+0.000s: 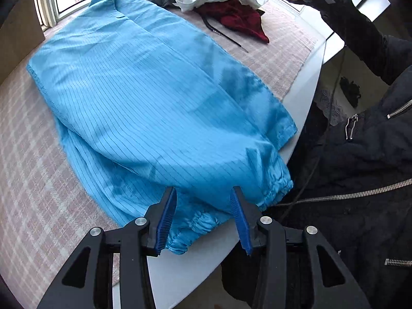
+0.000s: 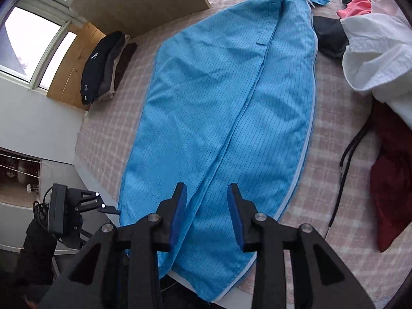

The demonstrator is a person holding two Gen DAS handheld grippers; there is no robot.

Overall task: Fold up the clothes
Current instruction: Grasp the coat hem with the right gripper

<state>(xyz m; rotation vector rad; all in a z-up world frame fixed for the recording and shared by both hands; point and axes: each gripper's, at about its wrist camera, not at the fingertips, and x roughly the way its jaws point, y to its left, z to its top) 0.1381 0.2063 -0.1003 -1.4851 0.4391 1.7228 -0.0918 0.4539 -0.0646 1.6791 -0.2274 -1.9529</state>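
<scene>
Both tongs, left (image 1: pixel 203 219) and right (image 2: pixel 206 216), gape released over a blue garment (image 2: pixel 226 103) lying lengthwise on the bench (image 1: pixel 180 270), apparently folded lengthwise once; crosswise folds remain, and unfolded clothes (image 2: pixel 373 59) wait.

The left wrist view sits low at the near table edge, close to the gathered cuffs of the bright blue pinstriped garment (image 1: pixel 154 97), looking obliquely along it toward the window. The right wrist view hangs higher, facing down the garment's length (image 2: pixel 226 108). Both share the garment, the pink checked cloth (image 1: pixel 23 154) (image 2: pixel 108 134) and the dark red crumpled garment (image 1: pixel 239 18) (image 2: pixel 391 180).
</scene>
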